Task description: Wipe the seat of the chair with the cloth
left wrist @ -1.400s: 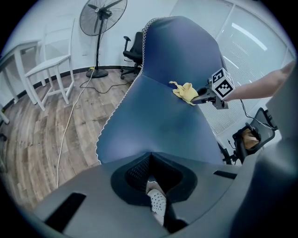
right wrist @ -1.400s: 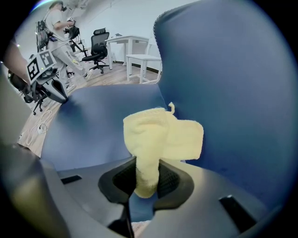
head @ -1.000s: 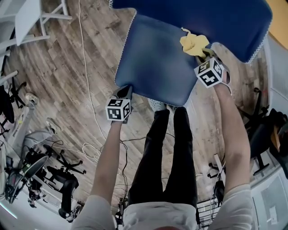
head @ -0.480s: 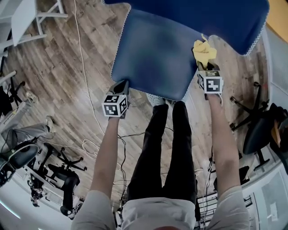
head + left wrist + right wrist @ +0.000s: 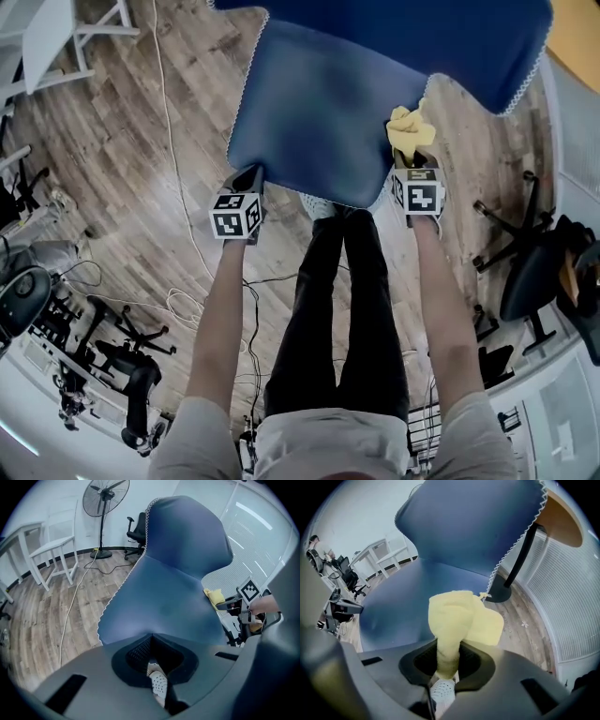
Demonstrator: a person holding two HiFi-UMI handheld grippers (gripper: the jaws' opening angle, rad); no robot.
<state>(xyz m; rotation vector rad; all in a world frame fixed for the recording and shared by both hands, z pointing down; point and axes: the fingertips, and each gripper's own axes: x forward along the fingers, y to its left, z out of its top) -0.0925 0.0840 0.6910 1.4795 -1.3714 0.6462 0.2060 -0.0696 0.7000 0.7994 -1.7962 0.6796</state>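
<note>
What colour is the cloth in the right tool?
Pale yellow cloth; clearest in the right gripper view.

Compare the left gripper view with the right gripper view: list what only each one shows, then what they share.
Only the left gripper view: the right gripper seen from outside with its marker cube, and a cable trailing across the floor.
Only the right gripper view: the cloth's end clamped in that gripper's tongs, and an orange tabletop on a black post.
Both: the blue chair, the yellow cloth, and the wooden floor.
</note>
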